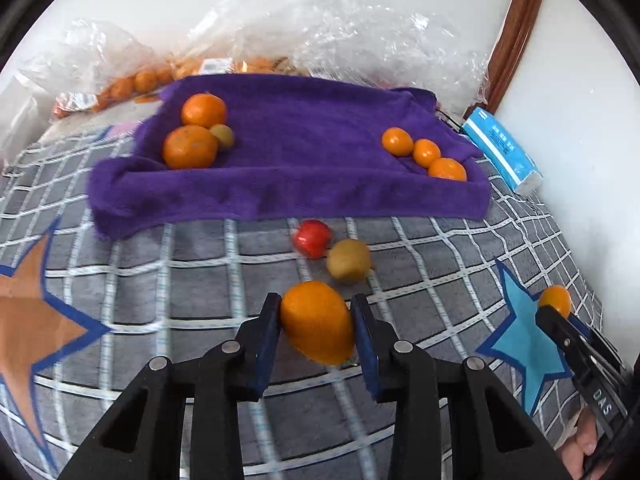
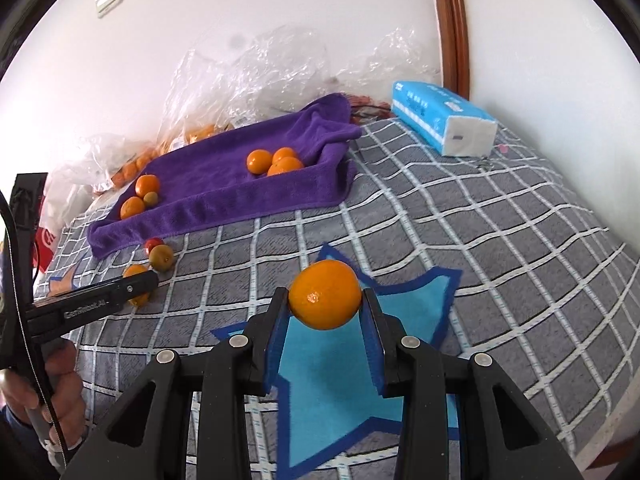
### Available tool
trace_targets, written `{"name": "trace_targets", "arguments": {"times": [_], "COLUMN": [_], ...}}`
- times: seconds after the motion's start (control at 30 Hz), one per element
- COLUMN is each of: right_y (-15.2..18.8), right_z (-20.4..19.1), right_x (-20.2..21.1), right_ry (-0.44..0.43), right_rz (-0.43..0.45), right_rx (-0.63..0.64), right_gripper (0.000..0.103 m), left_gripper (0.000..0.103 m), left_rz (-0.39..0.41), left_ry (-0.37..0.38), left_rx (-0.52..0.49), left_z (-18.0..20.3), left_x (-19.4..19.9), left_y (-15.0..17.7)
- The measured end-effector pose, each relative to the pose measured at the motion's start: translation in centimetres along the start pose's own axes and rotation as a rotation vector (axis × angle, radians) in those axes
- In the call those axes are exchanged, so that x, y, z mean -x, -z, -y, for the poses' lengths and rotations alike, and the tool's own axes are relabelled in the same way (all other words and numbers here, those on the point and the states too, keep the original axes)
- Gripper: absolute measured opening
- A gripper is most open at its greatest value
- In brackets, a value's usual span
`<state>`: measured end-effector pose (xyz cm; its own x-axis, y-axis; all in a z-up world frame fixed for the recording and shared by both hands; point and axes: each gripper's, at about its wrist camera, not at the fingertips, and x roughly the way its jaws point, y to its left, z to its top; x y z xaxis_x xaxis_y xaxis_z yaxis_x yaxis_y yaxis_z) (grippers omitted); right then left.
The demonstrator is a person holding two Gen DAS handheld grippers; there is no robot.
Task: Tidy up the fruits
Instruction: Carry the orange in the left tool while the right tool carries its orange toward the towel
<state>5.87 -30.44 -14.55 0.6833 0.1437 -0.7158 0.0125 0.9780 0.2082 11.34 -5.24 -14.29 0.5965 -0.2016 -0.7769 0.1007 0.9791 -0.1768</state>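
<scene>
My left gripper [image 1: 317,322] is shut on a large orange [image 1: 318,322], held just above the checked bedspread. My right gripper [image 2: 325,300] is shut on a small orange [image 2: 325,294] over a blue star patch; it also shows at the right edge of the left wrist view [image 1: 554,300]. A purple towel [image 1: 288,184] lies ahead. It holds two large oranges [image 1: 190,146] and a small green-brown fruit [image 1: 223,135] at its left, and three small oranges [image 1: 426,153] at its right. A red fruit [image 1: 312,238] and a green-brown fruit [image 1: 349,260] lie on the bedspread before the towel.
Crumpled clear plastic bags [image 1: 320,28] with more oranges [image 1: 132,84] lie against the wall behind the towel. A blue tissue pack [image 2: 444,118] sits at the back right by a wooden door frame [image 2: 454,20]. The bed's edge [image 2: 624,380] runs along the right.
</scene>
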Motion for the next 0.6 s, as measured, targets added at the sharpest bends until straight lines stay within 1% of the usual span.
{"name": "trace_targets", "arguments": {"times": [0.17,0.27,0.33,0.4,0.43,0.5,0.53,0.6], "right_y": [-0.7,-1.2,-1.3,-1.3,-1.1,-0.8,-0.8,-0.7], "right_z": [-2.0,-3.7,-4.8,-5.8,-6.2,-6.7,-6.9,-6.9], "right_x": [-0.8,-1.6,-2.4,-3.4,-3.8,-4.5,-4.7,-4.6], "right_ry": [-0.027,-0.039,-0.044,-0.05,-0.052,-0.058,-0.051,-0.053], "right_rz": [-0.001,-0.002,-0.008,-0.028,-0.042,-0.072,-0.083,-0.076], "right_rx": [0.039,0.074,0.093,0.107,0.112,0.127,0.142,0.149], "right_gripper": [0.035,0.035,0.035,0.035,0.035,0.035,0.035,0.035], "left_gripper": [0.033,0.034,0.034,0.034,0.036,0.038,0.038,0.037], "left_rz": [0.027,0.032,0.013,0.005,0.032,0.053,0.063,0.061], "left_ry": [-0.113,-0.156,-0.158,-0.135,-0.128,-0.125,-0.131,-0.146], "left_rx": [0.007,0.019,0.034,0.065,0.07,0.068,0.063,0.054], "left_z": [-3.9,-5.8,-6.7,-7.3,-7.5,-7.5,-7.3,-7.0], "left_x": [2.2,2.5,2.2,1.7,1.8,1.8,1.8,1.7], "left_y": [-0.1,0.2,0.6,1.0,1.3,1.6,1.7,1.7]}}
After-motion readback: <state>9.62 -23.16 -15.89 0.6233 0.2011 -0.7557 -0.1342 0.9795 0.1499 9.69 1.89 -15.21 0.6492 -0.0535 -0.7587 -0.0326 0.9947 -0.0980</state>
